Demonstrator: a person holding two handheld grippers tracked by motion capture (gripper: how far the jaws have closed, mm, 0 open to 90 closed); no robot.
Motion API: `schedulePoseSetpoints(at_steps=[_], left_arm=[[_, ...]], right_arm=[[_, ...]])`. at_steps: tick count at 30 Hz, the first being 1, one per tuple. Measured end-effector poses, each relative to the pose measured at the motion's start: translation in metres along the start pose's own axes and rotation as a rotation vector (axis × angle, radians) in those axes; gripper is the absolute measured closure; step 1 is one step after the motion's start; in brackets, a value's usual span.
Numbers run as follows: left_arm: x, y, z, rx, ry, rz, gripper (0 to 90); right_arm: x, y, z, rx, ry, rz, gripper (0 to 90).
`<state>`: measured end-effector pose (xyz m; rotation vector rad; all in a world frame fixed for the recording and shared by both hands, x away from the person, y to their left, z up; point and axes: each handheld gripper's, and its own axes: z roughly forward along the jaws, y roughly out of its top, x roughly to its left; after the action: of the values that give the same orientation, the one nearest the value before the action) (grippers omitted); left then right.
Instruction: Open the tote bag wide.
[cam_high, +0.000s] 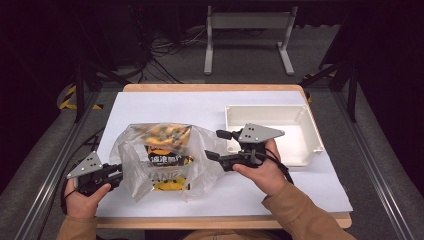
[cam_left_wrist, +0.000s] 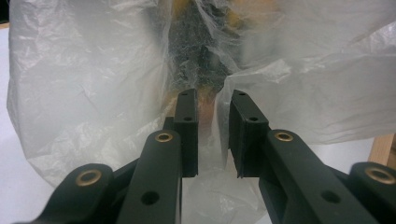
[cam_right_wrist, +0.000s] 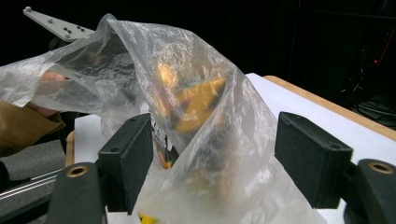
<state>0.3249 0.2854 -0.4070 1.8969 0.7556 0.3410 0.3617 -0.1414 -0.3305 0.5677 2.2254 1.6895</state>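
A clear plastic bag (cam_high: 135, 155) stands at the middle left of the table with a yellow and black snack packet (cam_high: 167, 160) inside it. My left gripper (cam_high: 119, 175) is at the bag's left corner. In the left gripper view its jaws (cam_left_wrist: 212, 135) stand narrow, with a bunched fold of the bag (cam_left_wrist: 93, 84) caught between the pads. My right gripper (cam_high: 215, 145) hovers at the bag's right side. Its jaws (cam_right_wrist: 219, 158) stand wide open, and the bag's film (cam_right_wrist: 196, 93) rises between them without being pressed.
An empty white tray (cam_high: 314, 131) sits at the right rear of the white mat (cam_high: 160, 102), just behind my right hand. A metal stand (cam_high: 247, 22) and cables lie on the floor beyond the table.
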Motion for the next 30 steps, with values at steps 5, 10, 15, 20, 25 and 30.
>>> schedulePoseSetpoints(at_steps=[5, 10, 15, 20, 25, 30], left_arm=[[0.0, 0.0, 0.001, 0.011, 0.006, 0.012, 74.8], [0.0, 0.0, 0.002, 0.014, 0.007, 0.014, 74.8], [0.0, 0.0, 0.002, 0.01, 0.003, 0.013, 74.6], [0.0, 0.0, 0.001, 0.002, 0.0, 0.016, 74.3], [-0.001, 0.001, -0.001, -0.015, 0.001, 0.014, 74.4], [-0.001, 0.007, -0.004, -0.048, 0.009, 0.023, 74.3]], right_arm=[[-0.001, 0.001, 0.011, -0.004, -0.036, -0.026, 24.1], [0.002, -0.004, 0.025, 0.026, -0.024, -0.01, 21.2], [-0.001, -0.005, 0.031, 0.069, -0.062, -0.039, 37.1], [-0.01, -0.005, 0.032, 0.112, -0.061, -0.014, 80.3], [-0.012, 0.0, 0.026, 0.074, -0.009, 0.029, 90.0], [-0.017, 0.014, 0.02, 0.034, 0.003, 0.048, 89.8]])
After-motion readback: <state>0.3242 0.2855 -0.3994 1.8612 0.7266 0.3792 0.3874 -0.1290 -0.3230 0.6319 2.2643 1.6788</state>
